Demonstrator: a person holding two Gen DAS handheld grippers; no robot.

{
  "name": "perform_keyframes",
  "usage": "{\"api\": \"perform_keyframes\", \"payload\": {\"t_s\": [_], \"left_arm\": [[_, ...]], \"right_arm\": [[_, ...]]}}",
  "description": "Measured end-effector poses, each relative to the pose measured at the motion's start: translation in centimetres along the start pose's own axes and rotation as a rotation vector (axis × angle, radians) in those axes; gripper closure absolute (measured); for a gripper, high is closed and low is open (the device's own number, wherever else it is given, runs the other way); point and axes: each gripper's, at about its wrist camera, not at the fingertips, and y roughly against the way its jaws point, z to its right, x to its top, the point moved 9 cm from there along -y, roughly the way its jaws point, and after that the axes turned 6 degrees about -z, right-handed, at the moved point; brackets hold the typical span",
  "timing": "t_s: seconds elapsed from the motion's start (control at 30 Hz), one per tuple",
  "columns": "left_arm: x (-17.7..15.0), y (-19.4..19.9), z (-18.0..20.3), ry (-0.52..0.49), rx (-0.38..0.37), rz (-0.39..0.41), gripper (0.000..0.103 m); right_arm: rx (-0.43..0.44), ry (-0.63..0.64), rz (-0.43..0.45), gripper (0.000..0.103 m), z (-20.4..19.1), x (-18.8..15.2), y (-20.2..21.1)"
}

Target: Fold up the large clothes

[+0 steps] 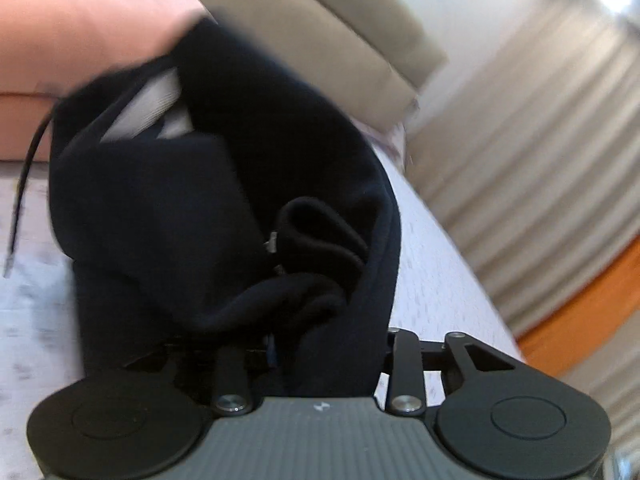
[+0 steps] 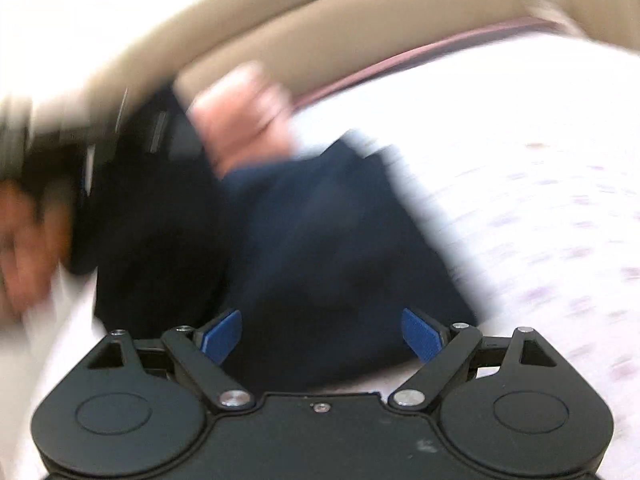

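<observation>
garment: dark navy hoodie point(image 1: 224, 208), bunched, hanging over the front of the left gripper point(image 1: 276, 350); in right wrist view lies as a dark sheet point(image 2: 320, 248) on the bed
long axis: in left view runs from gripper up and away toward pink pillow point(image 1: 80, 32); in right view runs from near the jaws up-left toward headboard point(image 2: 320, 40)
which way it points: neck/hood end away from left camera, white neck label point(image 1: 152, 108) near top; drawstring point(image 1: 24, 184) trails off left side down onto sheet
left claw: fingers buried in cloth, only a sliver of blue pad seen; linkage drawn narrow, clamped on hoodie fabric
right claw: right gripper point(image 2: 322, 338) spread wide, blue pads point(image 2: 422, 338) apart, nothing between them, poised just above near edge of hoodie
surface: white bedsheet with small purple print point(image 1: 432, 272), hoodie on it
background: beige headboard behind, curtain point(image 1: 540, 160) at right in left view
hard to make out: right view heavily motion-blurred; skin-toned blur point(image 2: 244, 120) at far end of hoodie, cannot tell what it holds; hoodie sleeves and hem not distinguishable; lower hoodie cut off by gripper body
</observation>
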Motion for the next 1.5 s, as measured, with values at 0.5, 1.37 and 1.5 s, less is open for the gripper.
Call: {"api": "perform_keyframes", "payload": {"t_s": [0.5,1.37,1.5], "left_arm": [[-5.2,-3.9,3.9,-0.142,-0.178,-0.170,0.019],[-7.5,2.7,-0.6,-0.186,0.170,-0.111,0.011],[-7.5,1.7,-2.0,-0.152,0.192,-0.126,0.005]], "right_arm": [[0.677,-0.184,-0.334,0.000,-2.9,9.7,-11.9],[0.370,-0.236,-0.577,0.015,-1.4,9.2,-16.8],[0.325,-0.133,-0.693,0.011,-2.2,4.8,-14.1]]}}
